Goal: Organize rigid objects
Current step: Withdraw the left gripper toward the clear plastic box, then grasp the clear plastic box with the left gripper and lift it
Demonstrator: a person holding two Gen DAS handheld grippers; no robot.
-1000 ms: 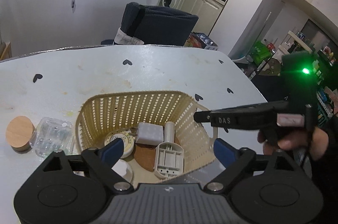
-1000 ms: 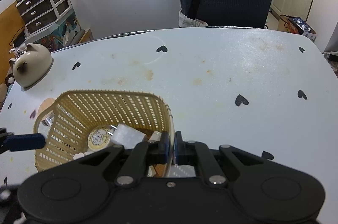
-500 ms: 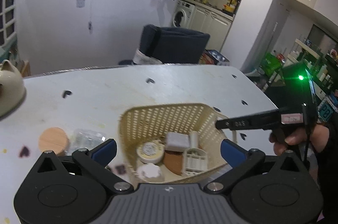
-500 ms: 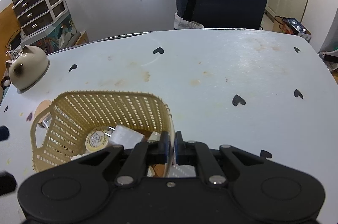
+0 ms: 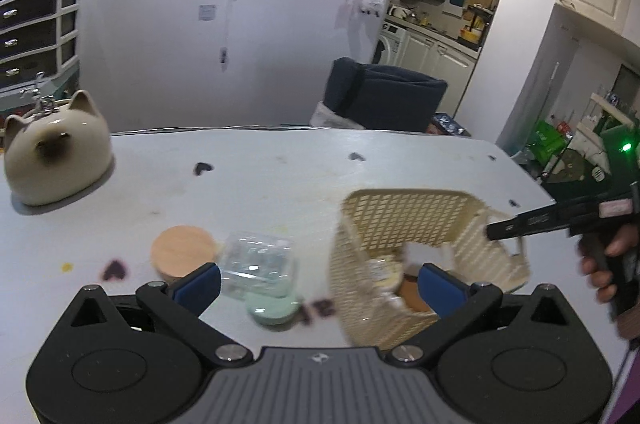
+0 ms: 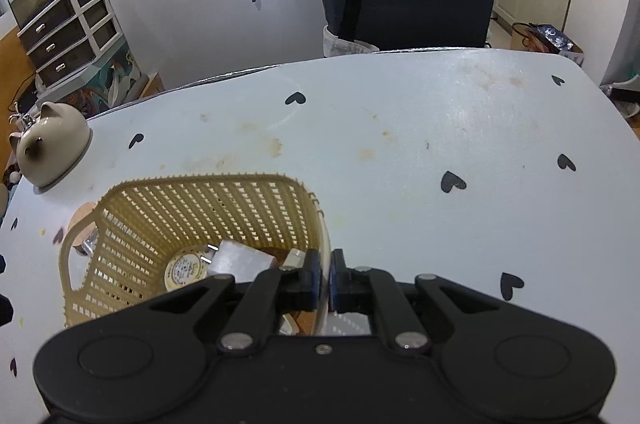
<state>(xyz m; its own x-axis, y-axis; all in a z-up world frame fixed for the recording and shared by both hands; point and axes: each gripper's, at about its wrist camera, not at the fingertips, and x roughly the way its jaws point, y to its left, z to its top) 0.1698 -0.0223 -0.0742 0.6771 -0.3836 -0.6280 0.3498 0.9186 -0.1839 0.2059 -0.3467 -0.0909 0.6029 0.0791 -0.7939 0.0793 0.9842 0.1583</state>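
A cream plastic basket [image 6: 192, 200] stands on the white table; it also shows in the left wrist view [image 5: 404, 220]. Inside lie a white plug adapter [image 6: 240, 260], a round labelled tin [image 6: 184, 268] and other small items. My right gripper [image 6: 325, 278] is shut on the basket's right rim. My left gripper [image 5: 318, 282] is open and empty, above the table left of the basket. Below it lie a clear plastic box [image 5: 258, 258], a round wooden lid [image 5: 182, 254] and a mint green disc [image 5: 272, 308].
A cat-shaped ceramic pot [image 5: 56, 154] stands at the table's far left, also in the right wrist view [image 6: 50, 144]. A dark blue chair [image 6: 408, 8] is behind the table. A drawer unit [image 6: 68, 28] stands by the wall.
My left gripper has pulled back and swung left, away from over the basket toward the loose items beside it. My right gripper stays clamped on the basket rim.
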